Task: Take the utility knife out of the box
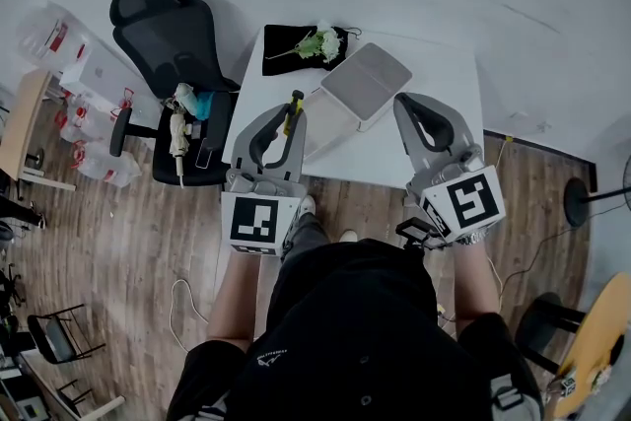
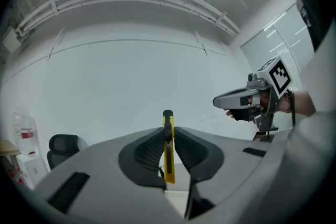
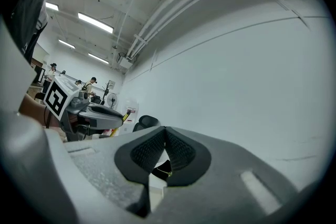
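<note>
Left gripper (image 2: 168, 132) clamping yellow utility knife (image 2: 168, 157), upright

Material-wise: the utility knife (image 2: 168, 162) has a glossy yellow plastic body with a black plastic slider. The left gripper (image 2: 168, 131) and right gripper (image 3: 164, 136) are both matt grey plastic shells, a bit grainy up close. Their black pads (image 2: 149, 149) look rubbery and finely ribbed. The box (image 1: 330, 128) looks like smooth, milky plastic, semi-matt. The bench (image 1: 439, 113) top is plain white, smooth, low sheen. The black cloth (image 1: 286, 54) at the back looks soft and matt. The floor (image 1: 128, 242) is wood-look planks with a faint shine.
</note>
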A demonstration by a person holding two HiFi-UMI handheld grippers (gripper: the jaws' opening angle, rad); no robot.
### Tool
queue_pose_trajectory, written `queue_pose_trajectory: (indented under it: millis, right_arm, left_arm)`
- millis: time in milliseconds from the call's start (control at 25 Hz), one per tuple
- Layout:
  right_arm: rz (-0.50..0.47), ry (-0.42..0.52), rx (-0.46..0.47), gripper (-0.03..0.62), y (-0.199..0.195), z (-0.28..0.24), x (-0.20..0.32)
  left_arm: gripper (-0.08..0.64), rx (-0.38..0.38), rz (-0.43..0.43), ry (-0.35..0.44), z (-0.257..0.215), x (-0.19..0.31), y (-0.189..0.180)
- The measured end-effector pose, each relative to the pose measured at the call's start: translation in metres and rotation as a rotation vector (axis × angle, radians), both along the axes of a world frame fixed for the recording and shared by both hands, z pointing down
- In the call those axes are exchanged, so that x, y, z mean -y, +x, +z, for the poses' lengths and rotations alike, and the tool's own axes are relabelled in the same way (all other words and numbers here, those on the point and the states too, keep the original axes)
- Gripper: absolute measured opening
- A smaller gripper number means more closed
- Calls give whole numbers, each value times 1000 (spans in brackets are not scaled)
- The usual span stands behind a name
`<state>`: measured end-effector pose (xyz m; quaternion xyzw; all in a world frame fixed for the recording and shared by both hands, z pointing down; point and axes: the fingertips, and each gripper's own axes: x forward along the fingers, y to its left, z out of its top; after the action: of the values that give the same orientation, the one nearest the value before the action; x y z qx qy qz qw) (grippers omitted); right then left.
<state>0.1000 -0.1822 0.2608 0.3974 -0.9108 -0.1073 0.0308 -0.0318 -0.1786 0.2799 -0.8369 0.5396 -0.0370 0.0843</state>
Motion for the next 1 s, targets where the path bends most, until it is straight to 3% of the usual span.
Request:
queue_pose_trajectory:
  millis: [520, 1000]
  right_arm:
    - [-14, -41, 9, 5, -5, 14, -2]
    - [-19, -37, 11, 5, -6, 14, -5]
  left_arm:
    - [61, 6, -8, -48, 22, -1, 1]
    - [61, 14, -13, -43, 22, -5, -1]
